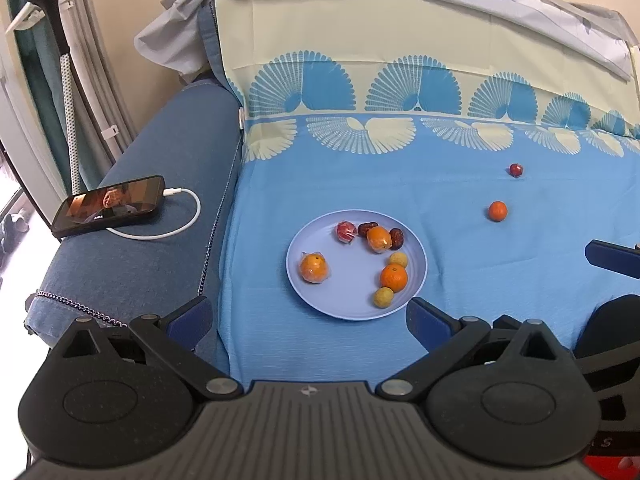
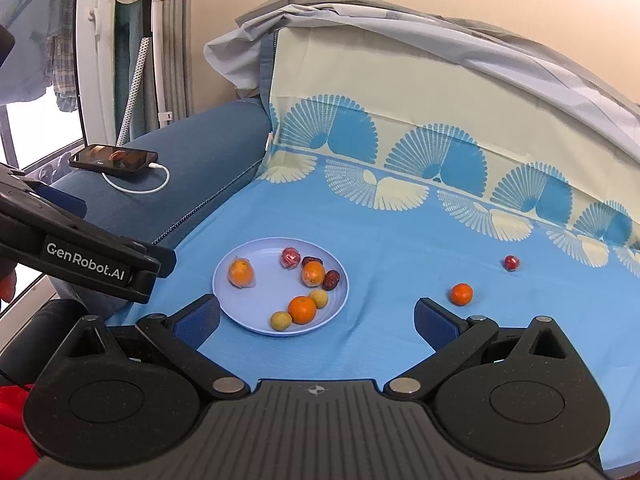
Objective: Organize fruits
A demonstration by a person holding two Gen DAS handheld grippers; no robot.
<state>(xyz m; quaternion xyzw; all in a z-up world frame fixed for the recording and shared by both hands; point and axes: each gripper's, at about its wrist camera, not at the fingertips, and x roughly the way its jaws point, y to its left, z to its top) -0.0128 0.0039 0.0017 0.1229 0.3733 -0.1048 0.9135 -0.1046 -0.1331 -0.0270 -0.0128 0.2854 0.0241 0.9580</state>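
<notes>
A light blue plate (image 1: 320, 304) (image 2: 256, 320) lies on the blue cloth and holds several fruits: oranges, small yellow fruits, dark red dates and a wrapped red fruit. A loose small orange (image 1: 497, 211) (image 2: 461, 294) and a small red fruit (image 1: 516, 169) (image 2: 511, 263) lie on the cloth to the right of the plate. My left gripper (image 1: 310, 318) is open and empty, just short of the plate's near rim. My right gripper (image 2: 318, 320) is open and empty, with the plate between its fingers and the loose orange just past its right fingertip (image 2: 434, 322).
A phone (image 1: 109, 205) (image 2: 114, 158) on a white charging cable lies on the blue sofa arm at the left. The cloth-covered backrest (image 1: 400, 48) rises behind. The left gripper's body (image 2: 80, 256) crosses the left of the right wrist view.
</notes>
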